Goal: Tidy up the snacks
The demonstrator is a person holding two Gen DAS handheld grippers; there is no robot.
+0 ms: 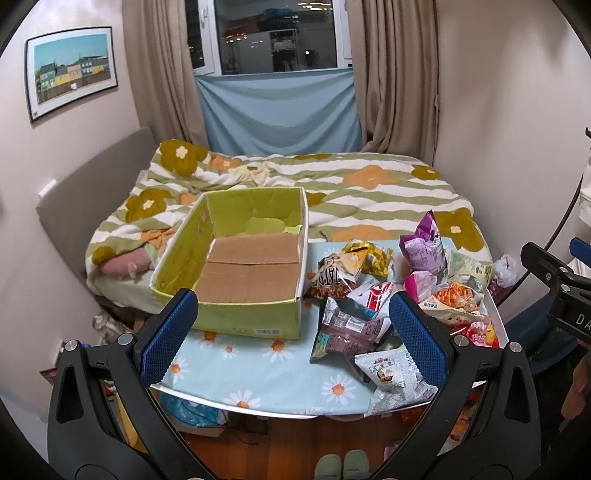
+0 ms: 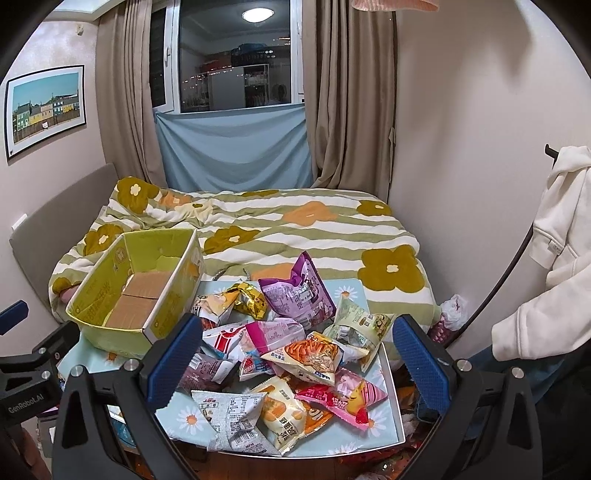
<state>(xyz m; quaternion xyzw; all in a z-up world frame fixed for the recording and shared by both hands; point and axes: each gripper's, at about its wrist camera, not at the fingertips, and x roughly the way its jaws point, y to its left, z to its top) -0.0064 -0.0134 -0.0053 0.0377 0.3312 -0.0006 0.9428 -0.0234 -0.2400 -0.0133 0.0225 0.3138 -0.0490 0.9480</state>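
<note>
- A picture (image 1: 72, 72) hangs on the left wall; a window (image 1: 275, 35) sits between curtains
- A flowery bed (image 1: 369, 192) is behind the table (image 1: 258, 365)
- The green box (image 1: 236, 258) sits left; the snack bags (image 2: 295, 347) lie in a pile right
- The left gripper (image 1: 293, 332) and right gripper (image 2: 295, 362) are both spread wide, holding nothing

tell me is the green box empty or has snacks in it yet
Empty. The green box shows only its bare brown cardboard floor in both views; the snack packets lie piled beside it.

box (image 1: 236, 273) sits on table (image 1: 258, 369), snack pile (image 1: 399, 295) to its right.
</note>
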